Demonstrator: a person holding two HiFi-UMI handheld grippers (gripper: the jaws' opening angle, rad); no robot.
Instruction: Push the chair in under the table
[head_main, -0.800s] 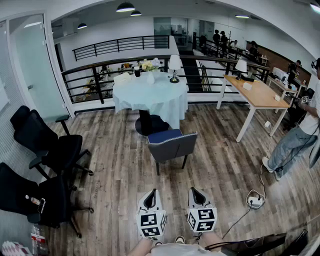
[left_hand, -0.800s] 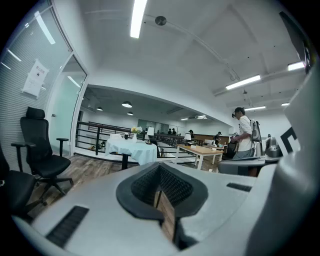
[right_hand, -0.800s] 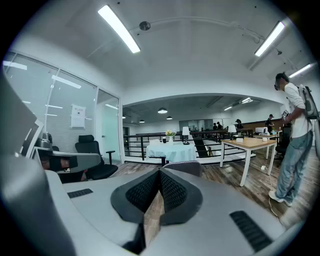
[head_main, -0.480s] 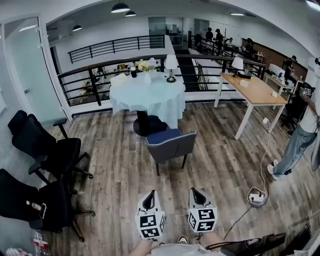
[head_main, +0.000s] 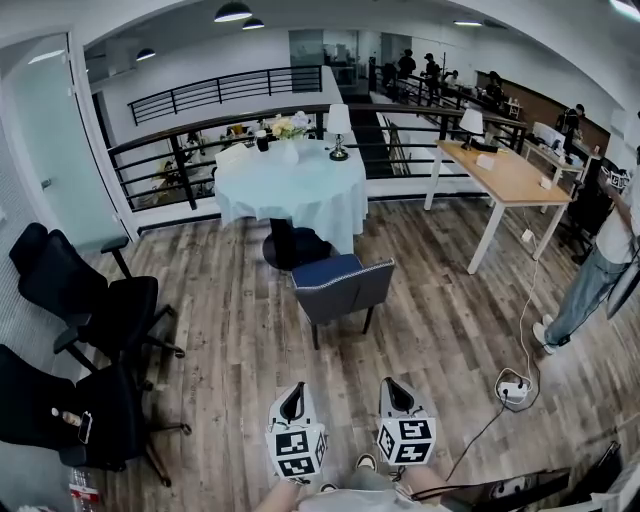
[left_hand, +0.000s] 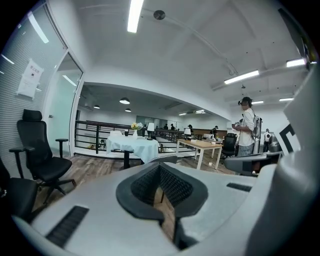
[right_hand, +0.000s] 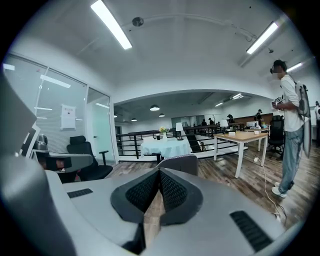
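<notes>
my left claw (head_main: 293, 393) and right claw (head_main: 394, 388) are both clenched tight on nothing, side by side low in front of me, well apart from the chair (head_main: 340, 288). the grey chair with its blue seat stands on the wood floor (head_main: 230, 330), back toward me, just before the round cloth-covered tabletop (head_main: 290, 195), seat out from under it.

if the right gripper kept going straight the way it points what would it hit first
Most likely the back of the grey chair, which sits ahead of the right gripper with only wood floor between. The gripper tilts slightly down, so it might meet the floor first; depth is unclear.
</notes>
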